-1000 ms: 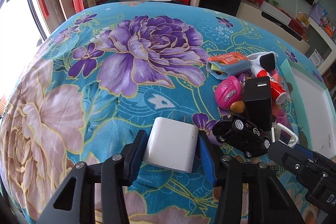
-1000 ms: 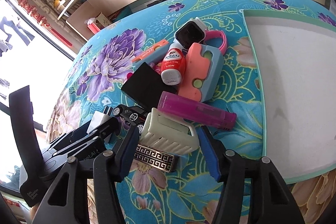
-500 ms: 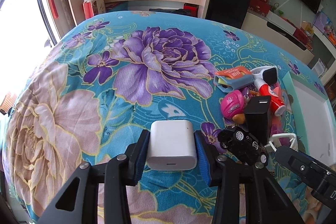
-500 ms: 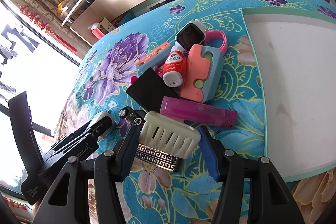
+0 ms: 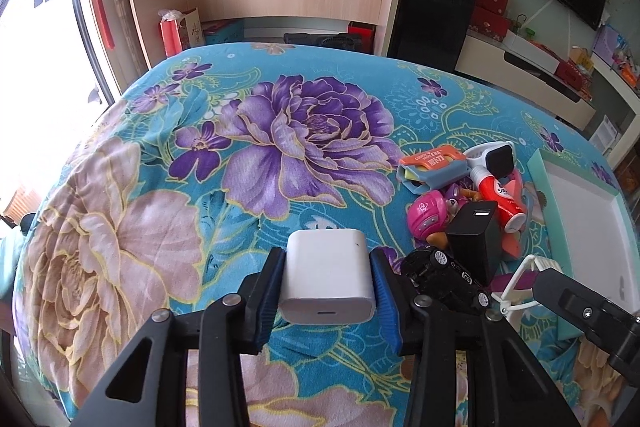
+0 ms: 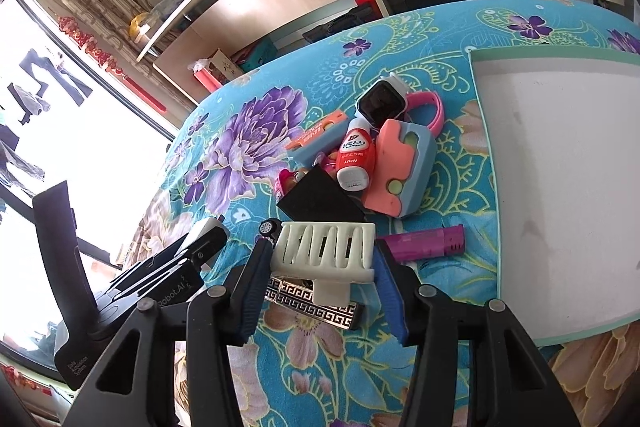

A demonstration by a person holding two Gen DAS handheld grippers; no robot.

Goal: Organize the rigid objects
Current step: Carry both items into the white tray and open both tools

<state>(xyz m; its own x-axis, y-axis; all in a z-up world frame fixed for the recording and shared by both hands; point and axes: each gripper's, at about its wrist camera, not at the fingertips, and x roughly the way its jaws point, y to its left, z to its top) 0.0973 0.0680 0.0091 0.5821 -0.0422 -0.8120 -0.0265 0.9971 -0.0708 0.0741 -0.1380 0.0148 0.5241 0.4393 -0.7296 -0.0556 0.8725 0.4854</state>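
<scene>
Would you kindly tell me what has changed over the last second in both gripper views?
The left gripper has closed on the white charger and lifted it off the bedspread. The right gripper has just been closing on the white slotted holder, raising it off the patterned lighter. The pile of toys and the white tray stayed put.

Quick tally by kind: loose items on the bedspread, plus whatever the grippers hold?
Chargers: 2 (white charger, black charger)
Toys: 2 (toy car, pink figure)
Orange-blue gadgets: 2 (slim gadget, chunky gadget)
Bottle: 1
Watch: 1
Purple lighter: 1
Slotted rack: 1
Patterned case: 1
Total: 11
</scene>
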